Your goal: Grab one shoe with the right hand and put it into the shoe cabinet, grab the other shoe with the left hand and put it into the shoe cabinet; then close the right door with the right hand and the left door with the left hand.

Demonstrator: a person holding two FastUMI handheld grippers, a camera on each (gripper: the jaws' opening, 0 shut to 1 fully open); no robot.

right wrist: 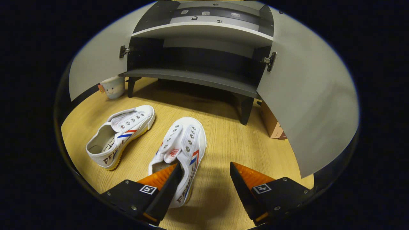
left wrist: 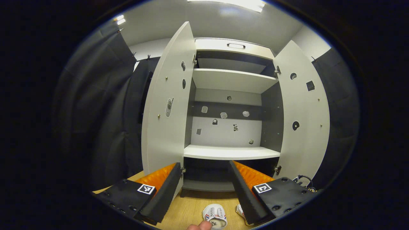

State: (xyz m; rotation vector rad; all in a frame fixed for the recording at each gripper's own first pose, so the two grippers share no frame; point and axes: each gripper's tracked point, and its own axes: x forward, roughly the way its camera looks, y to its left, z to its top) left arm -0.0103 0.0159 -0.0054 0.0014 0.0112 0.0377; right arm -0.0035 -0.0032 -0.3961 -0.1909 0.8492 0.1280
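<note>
Straight ahead in the left gripper view stands the shoe cabinet [left wrist: 231, 80], pale with dark inner walls, its left door [left wrist: 169, 102] and right door [left wrist: 302, 108] both swung wide open toward the camera. Its shelves hold no shoes; small stickers dot the back panel and the insides of the doors. Under everything runs the wooden floor [right wrist: 223, 140], on which the cabinet rests on short dark legs. In the right gripper view, the two white shoes lie on the floor in front of the cabinet, apart from each other: the left shoe [right wrist: 119, 135] farther to the left with its toe angled toward the cabinet, and the right shoe [right wrist: 182, 153] nearer, its toe pointing at the lowest shelf. The right gripper [right wrist: 204, 182] hangs low over the floor with its fingers spread wide; its left finger overlaps the heel end of the right shoe, the other finger stands off over bare wood. The left gripper [left wrist: 204, 188] faces the cabinet, fingers likewise spread and holding nothing. A brown cardboard box [right wrist: 271, 123] sits behind the right door, and a small white plush toy [right wrist: 112, 87] sits by the left front leg.
</note>
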